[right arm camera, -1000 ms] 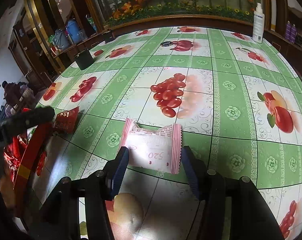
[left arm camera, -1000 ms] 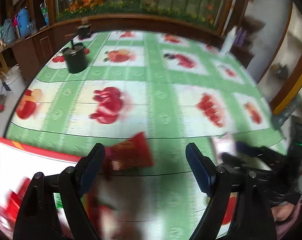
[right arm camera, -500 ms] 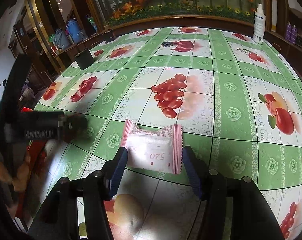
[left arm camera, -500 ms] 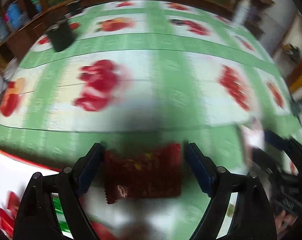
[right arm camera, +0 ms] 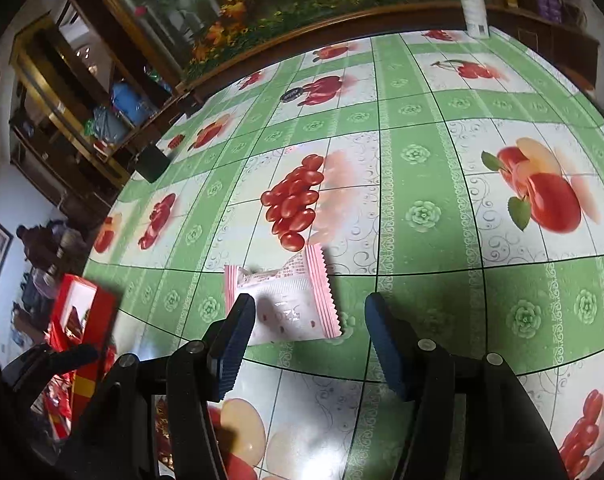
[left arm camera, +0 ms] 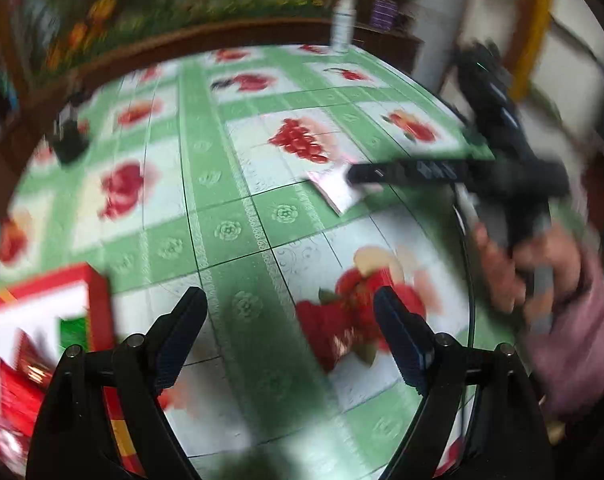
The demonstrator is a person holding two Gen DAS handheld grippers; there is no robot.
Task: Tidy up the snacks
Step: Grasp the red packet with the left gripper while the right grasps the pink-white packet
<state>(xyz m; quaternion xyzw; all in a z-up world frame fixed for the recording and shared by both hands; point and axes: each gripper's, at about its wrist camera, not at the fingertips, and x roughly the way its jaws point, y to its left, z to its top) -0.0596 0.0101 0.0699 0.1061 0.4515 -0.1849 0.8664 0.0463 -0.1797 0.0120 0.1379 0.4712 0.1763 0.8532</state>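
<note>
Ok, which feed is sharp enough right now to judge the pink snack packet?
Right wrist view: sharp; the pink packet reads clearly between the right gripper fingers, partly shadowed, with fisheye bending of the tablecloth grid. Left wrist view: heavy motion blur; packet and red box smeared.

Left wrist view motion-blurred. Red cardboard box point(left arm camera: 42, 320) cut by left edge, contents smeared. Pink-and-white foil snack packet point(right arm camera: 286, 300) partly hidden behind black gripper finger; print unreadable.
</note>
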